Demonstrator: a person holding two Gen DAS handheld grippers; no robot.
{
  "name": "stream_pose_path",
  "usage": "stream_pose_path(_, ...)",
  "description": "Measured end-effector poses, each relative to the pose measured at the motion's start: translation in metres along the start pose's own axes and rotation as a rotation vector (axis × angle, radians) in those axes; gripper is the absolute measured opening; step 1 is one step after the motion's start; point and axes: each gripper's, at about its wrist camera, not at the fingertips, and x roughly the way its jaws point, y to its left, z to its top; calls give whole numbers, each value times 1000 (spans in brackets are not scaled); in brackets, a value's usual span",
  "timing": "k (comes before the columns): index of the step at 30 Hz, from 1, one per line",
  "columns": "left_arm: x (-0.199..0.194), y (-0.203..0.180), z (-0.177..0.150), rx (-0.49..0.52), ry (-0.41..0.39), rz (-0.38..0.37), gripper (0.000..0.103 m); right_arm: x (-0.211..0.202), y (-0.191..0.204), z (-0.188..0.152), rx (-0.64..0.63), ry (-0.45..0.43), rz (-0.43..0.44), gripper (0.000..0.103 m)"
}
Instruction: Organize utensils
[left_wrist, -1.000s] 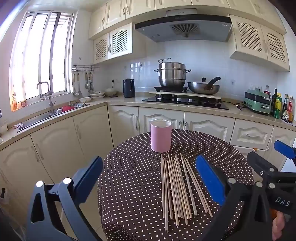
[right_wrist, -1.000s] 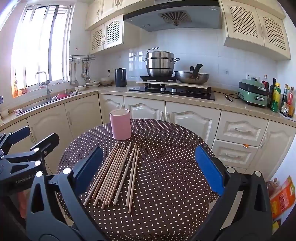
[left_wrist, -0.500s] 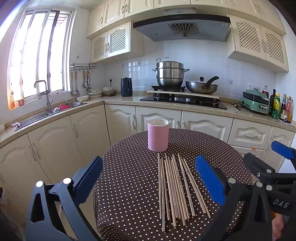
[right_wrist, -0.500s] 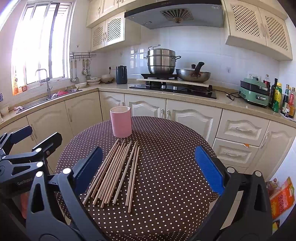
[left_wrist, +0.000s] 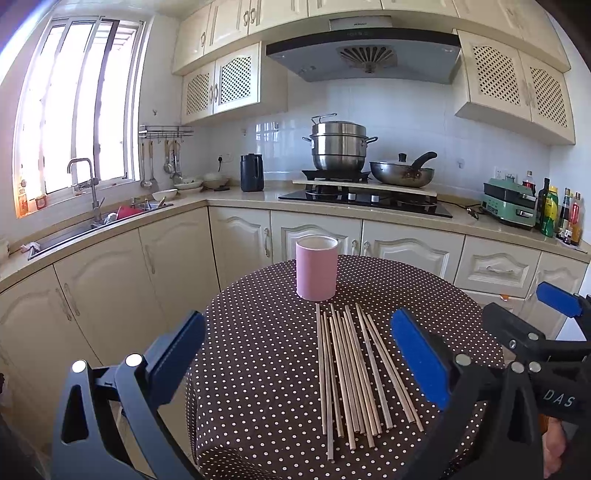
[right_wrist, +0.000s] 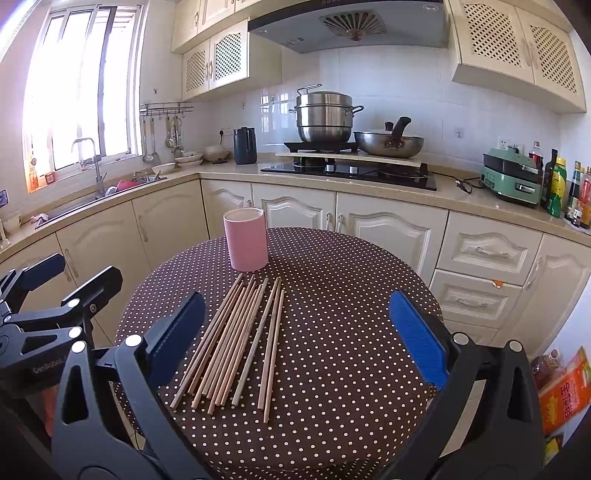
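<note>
The left hand-held gripper (left_wrist: 297, 363) is hovering wide open and empty at the near edge of the counter (left_wrist: 258, 369), and the right hand-held gripper (right_wrist: 295, 343) is gaping open the same way. Compared with a second ago, both are sitting a little closer to the chopsticks (left_wrist: 351, 373), which are lying untouched in a loose row, tips just short of the pink cup (left_wrist: 316, 267). Judging by that, the approach is under way and no chopstick is picked yet.
</note>
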Motion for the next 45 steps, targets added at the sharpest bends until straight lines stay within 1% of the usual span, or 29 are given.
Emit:
stream_pose_path(11, 3, 11, 0, -35, 1, -14, 99, 6, 8, 2, -17, 30, -1, 98)
stream_pose_path(21, 6, 13, 0, -34, 7, -7, 99, 8, 11, 6, -16, 32, 3, 98)
stream_pose_path(27, 7, 16, -2, -40, 18, -23, 99, 9, 10, 9, 8, 47, 4, 98)
stream_pose_path(35, 9, 19, -1, -49, 16, -17, 99, 11, 14, 10, -6, 51, 12, 98)
stream_pose_path(39, 14, 20, -2, -50, 29, -17, 99, 16, 15, 9, -5, 64, 15, 98)
stream_pose_path(45, 24, 23, -4, -55, 47, -43, 99, 24, 14, 8, 6, 84, 19, 98)
